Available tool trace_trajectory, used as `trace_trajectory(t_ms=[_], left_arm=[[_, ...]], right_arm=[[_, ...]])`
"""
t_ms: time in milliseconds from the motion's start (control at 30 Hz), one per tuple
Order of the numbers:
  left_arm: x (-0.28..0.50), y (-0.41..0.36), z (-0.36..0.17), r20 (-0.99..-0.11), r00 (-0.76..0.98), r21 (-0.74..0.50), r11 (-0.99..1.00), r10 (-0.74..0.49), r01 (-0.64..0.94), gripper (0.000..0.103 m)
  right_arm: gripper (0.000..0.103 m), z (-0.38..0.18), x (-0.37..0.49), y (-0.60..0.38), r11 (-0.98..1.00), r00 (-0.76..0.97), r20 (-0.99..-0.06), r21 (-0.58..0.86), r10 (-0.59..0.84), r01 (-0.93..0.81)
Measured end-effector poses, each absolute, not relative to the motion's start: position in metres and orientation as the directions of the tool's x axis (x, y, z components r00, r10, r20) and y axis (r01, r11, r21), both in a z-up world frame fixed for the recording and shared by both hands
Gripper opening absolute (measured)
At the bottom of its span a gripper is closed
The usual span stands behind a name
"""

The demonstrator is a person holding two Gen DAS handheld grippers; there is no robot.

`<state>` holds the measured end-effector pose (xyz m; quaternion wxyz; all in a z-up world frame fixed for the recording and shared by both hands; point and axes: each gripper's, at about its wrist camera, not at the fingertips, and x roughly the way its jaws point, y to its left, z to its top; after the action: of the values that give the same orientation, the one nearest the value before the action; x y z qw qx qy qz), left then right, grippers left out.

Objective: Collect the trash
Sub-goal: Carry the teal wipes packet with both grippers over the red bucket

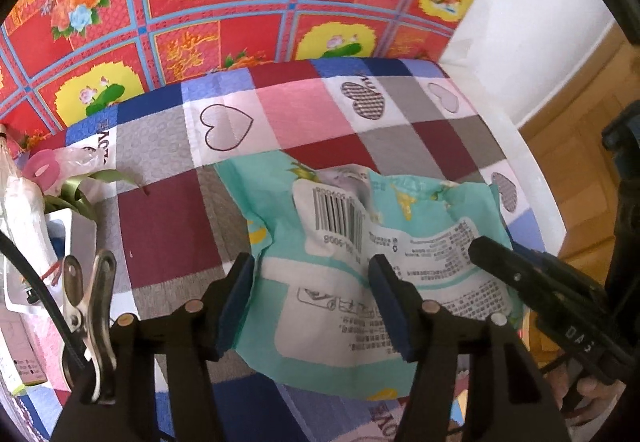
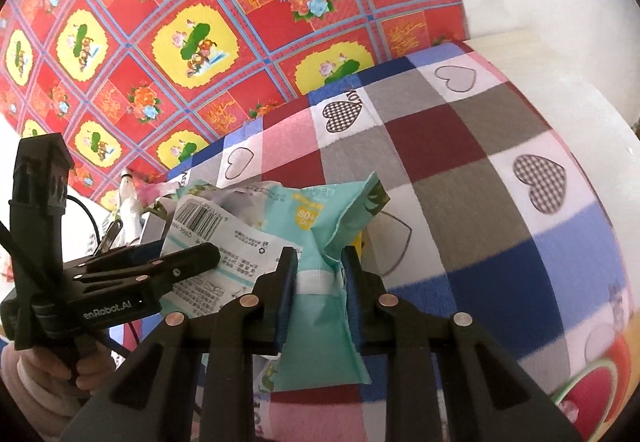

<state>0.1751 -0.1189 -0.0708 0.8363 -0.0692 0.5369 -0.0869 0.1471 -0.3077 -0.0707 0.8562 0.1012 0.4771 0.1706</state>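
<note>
- Teal wet-wipe packet [image 1: 360, 262], crumpled and flattened, barcode label up, hangs between both claws above the checked heart-print cloth [image 1: 168, 234]
- Right gripper [image 2: 320, 274]: jaws drawn close together and clamped on one bunched end of the packet [image 2: 316, 294]; the film is pinched into a narrow fold between the blue pads [image 2: 289, 282], its tail hanging below them
- Left gripper [image 1: 312, 302]: jaws stand well apart, packet lying across the gap between them; left edge of the film meets the left pad [image 1: 236, 306]; cannot tell whether the pads press it
- Seen from the left claw, the right one comes in from the lower right, its tip on the packet's far edge
- Seen from the right claw, the left gripper [image 2: 192, 258] sits to the lower left, over the printed side
- Off the left claw's left side: a metal clip [image 1: 90, 306], white box, green leaves [image 1: 86, 190]
- Beyond both claws: red floral wall sheet [image 1: 224, 2]
</note>
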Motion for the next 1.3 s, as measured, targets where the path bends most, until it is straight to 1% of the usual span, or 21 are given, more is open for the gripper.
trace_trajectory(t_ms=[267, 533, 933, 1300], left_arm=[[0.148, -0.129, -0.052, -0.867, 0.435, -0.205, 0.97, -0.243, 0.132, 0.062], [0.124, -0.153, -0.039, -0.849, 0.448, -0.206, 0.956, -0.281, 0.21, 0.062], [0.094, -0.215, -0.034, -0.846, 0.398, -0.22, 0.912, -0.355, 0.347, 0.061], [0.069, -0.295, -0.025, -0.842, 0.351, -0.218, 0.854, -0.41, 0.472, 0.06]], right_arm=[[0.024, -0.054, 0.11, -0.323, 0.932, 0.553, -0.753, 0.327, 0.357, -0.157], [0.024, -0.043, 0.07, -0.354, 0.946, 0.609, -0.737, 0.317, 0.293, -0.072], [0.024, -0.037, 0.013, -0.414, 0.95, 0.65, -0.736, 0.304, 0.19, 0.067], [0.024, -0.03, -0.038, -0.485, 0.936, 0.679, -0.727, 0.3, 0.1, 0.184]])
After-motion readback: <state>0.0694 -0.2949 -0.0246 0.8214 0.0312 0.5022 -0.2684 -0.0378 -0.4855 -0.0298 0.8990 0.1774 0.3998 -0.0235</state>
